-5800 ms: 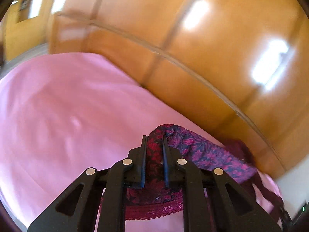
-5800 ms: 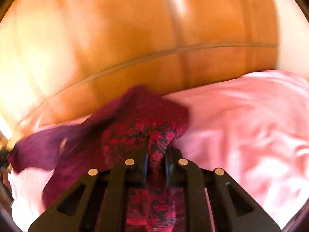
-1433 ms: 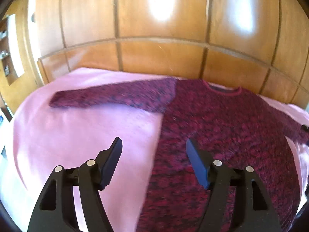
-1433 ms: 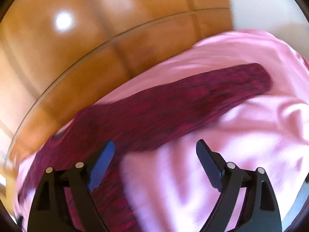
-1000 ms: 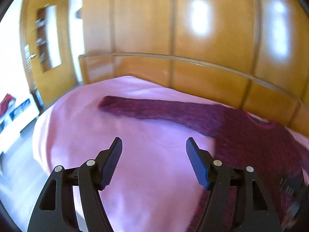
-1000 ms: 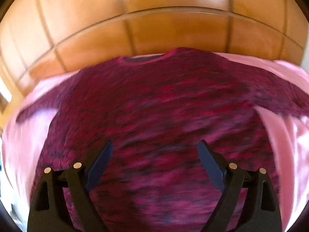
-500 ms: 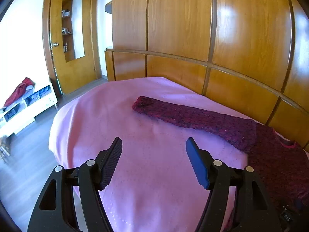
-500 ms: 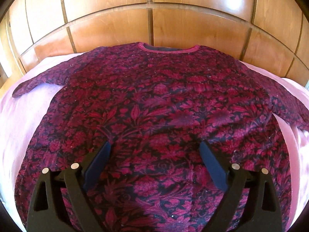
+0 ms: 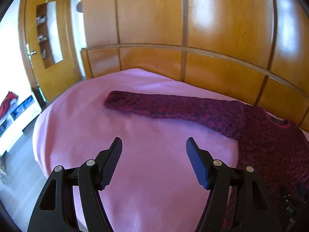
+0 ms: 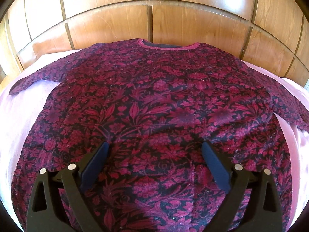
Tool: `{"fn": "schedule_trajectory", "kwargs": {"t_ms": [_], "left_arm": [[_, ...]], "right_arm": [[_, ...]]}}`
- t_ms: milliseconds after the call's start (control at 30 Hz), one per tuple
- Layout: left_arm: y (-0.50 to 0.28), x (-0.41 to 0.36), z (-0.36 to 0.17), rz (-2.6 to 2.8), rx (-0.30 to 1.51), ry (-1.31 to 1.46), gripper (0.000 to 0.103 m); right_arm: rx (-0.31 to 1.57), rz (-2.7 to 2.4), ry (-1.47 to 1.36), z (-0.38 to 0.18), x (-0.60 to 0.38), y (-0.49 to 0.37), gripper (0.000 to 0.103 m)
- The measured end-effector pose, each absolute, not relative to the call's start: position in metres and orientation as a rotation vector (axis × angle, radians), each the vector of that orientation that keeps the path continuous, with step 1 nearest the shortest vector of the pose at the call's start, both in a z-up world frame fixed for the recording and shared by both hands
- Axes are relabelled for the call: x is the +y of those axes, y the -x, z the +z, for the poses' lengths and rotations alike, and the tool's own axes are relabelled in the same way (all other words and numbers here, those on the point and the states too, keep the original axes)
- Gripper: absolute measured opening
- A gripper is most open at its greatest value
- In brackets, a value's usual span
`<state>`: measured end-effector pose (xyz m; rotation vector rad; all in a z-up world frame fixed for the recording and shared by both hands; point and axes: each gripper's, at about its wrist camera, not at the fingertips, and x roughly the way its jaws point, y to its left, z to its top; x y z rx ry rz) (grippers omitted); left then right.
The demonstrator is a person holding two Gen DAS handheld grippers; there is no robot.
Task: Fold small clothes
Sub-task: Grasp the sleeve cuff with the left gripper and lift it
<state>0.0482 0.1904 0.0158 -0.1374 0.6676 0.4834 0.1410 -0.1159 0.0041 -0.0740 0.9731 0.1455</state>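
The sweater (image 10: 154,100) lies spread flat and face up on the pink bed (image 9: 81,119), neckline toward the wooden headboard (image 9: 212,71), so I judge the laying-out is done and the first fold is the step in hand. Starting at the left, my left gripper (image 9: 154,150) hangs over bare bedcover in the lower middle of its frame, jaws partly apart with nothing between them; the left sleeve (image 9: 173,108) stretches across the middle of that view above the jaws, well clear of them, its cuff toward the left and its shoulder joining the body at the right edge. The next move, as I read it, calls for reaching up to that cuff, pinching it and carrying the sleeve across the body. Further right, my right gripper (image 10: 154,152) hovers over the lower middle of the sweater's body, jaws spread very wide, having just been opening, and holding nothing; the floral fabric fills the frame beneath and between them, and whether the tips touch it I cannot tell. The right sleeve (image 10: 289,108) runs off to the right edge.
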Motion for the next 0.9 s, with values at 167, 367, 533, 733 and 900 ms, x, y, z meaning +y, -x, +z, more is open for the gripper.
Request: {"fn": "schedule_trajectory", "kwargs": {"t_ms": [167, 367, 533, 733, 900], "left_arm": [[-0.063, 0.181, 0.014, 0.450, 0.664, 0.112, 0.068], [-0.077, 0.180, 0.009, 0.440, 0.677, 0.095, 0.068], [-0.084, 0.181, 0.004, 0.444, 0.688, 0.090, 0.068], [-0.111, 0.231, -0.022, 0.424, 0.765, 0.281, 0.078], [-0.136, 0.317, -0.052, 0.468, 0.783, 0.559, 0.078]], "right_arm": [[0.973, 0.144, 0.075, 0.004, -0.116, -0.141, 0.097], [0.975, 0.146, 0.073, 0.003, -0.116, -0.141, 0.098], [0.975, 0.145, 0.072, 0.003, -0.115, -0.141, 0.098], [0.976, 0.145, 0.071, 0.003, -0.115, -0.141, 0.099], [0.977, 0.146, 0.068, 0.003, -0.115, -0.140, 0.099]]}}
